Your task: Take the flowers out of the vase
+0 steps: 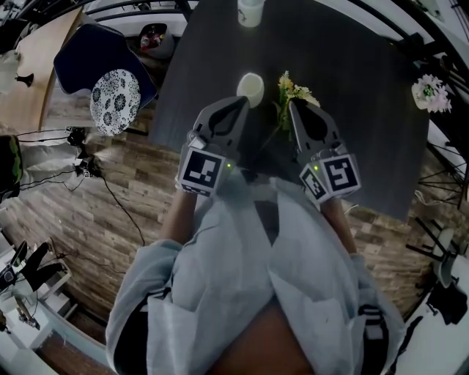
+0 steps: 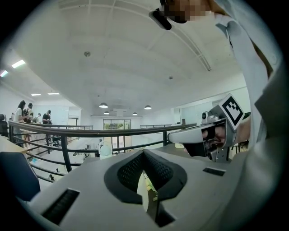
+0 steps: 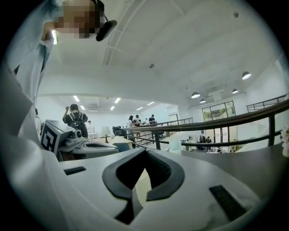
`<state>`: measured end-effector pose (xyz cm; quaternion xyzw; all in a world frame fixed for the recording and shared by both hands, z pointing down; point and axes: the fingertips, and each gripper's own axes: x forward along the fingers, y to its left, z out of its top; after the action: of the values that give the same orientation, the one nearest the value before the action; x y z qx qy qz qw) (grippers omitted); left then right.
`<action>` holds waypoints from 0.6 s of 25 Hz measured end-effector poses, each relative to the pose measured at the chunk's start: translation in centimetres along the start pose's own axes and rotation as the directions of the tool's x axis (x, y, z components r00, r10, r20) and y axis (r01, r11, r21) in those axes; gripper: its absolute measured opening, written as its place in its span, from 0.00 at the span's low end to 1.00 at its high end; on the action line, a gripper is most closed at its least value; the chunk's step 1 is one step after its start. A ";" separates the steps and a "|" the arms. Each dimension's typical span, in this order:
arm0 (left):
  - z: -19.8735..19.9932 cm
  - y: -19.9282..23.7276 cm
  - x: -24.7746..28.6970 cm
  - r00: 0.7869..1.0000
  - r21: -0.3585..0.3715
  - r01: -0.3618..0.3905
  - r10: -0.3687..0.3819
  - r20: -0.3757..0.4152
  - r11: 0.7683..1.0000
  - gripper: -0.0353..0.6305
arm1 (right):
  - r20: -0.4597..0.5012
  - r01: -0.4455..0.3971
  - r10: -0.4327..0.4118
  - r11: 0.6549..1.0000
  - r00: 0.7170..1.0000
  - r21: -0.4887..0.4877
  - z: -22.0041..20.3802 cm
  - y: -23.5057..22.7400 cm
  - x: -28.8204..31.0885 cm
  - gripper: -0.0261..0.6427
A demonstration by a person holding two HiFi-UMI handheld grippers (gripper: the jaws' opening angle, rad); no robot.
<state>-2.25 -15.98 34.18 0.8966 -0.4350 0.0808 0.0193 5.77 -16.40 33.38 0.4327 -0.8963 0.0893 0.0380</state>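
dark tabletop (image 1: 366, 146) in a railed open hall: the yellow flowers (image 1: 294, 91) stand just right of the white vase (image 1: 250, 88), between the left tongs (image 1: 240, 102) and right tongs (image 1: 294, 107), both fully closed with nothing pinched. the step in hand appears to be the approach, and the next move calls for opening one tongs around the stem. a second cup (image 1: 250, 11), another flower bunch (image 1: 431, 94) and a patterned chair cushion (image 1: 115, 101) lie well apart, obstructing nothing.

This is a big open-plan workspace, an office or lab hall. It has a high white ceiling (image 2: 113, 67) with round lamps (image 2: 103, 105) and a black railing (image 2: 67, 131) along an upper level. People (image 3: 74, 118) stand among distant desks, and cables (image 1: 121, 205) trail over the wood-plank floor (image 1: 66, 220) beside the dark counter (image 1: 352, 88).
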 end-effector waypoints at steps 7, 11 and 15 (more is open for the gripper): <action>0.6 0.1 -0.3 0.999 -0.016 -0.012 0.012 0.029 1.000 0.06 | -0.007 -0.016 0.016 0.999 1.000 -0.041 0.1 0.8 0.3 0.03; 0.6 -0.1 -0.2 0.999 -0.024 -0.003 0.004 0.032 1.000 0.06 | -0.008 -0.017 0.016 0.999 1.000 -0.049 0.0 0.9 0.3 0.03; 0.7 -0.1 -0.3 0.999 -0.035 -0.003 0.004 0.041 0.999 0.06 | -0.011 -0.017 0.017 0.998 1.000 -0.054 0.0 1.0 0.2 0.03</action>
<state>-2.29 -15.79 33.46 0.8968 -0.4382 0.0547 0.0260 4.84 -15.94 33.32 0.4234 -0.9018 0.0677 0.0535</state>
